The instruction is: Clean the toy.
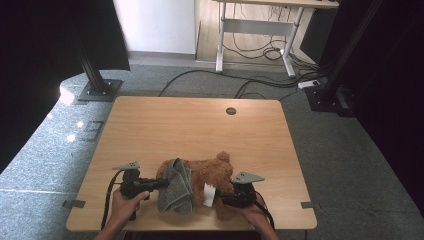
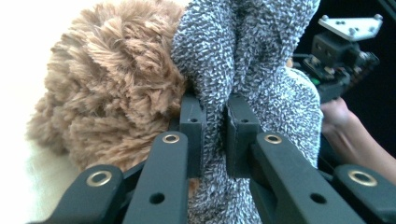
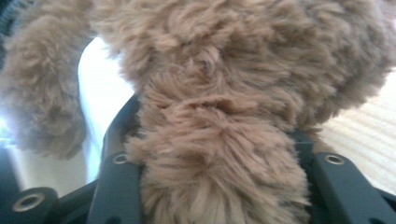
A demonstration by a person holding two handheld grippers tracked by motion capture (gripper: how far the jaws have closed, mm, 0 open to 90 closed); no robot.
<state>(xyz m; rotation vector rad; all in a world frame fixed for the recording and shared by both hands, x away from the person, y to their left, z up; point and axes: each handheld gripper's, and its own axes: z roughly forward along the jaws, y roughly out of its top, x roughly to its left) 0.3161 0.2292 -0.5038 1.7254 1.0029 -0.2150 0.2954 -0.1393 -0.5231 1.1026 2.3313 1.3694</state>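
Observation:
A brown plush bear lies near the front edge of the wooden table, with a grey knitted cloth draped over its left side. From the left, my left gripper reaches in level. Seen close in the left gripper view, that left gripper is shut on a fold of the grey cloth, with the bear's fur beside it. From the right, my right gripper comes in; its jaws squeeze a furry limb of the bear. A white tag hangs from the bear.
A round cable hole sits at the table's far edge. Beyond the table, cables run over the grey floor toward a white desk frame. Black stands rise at both back corners.

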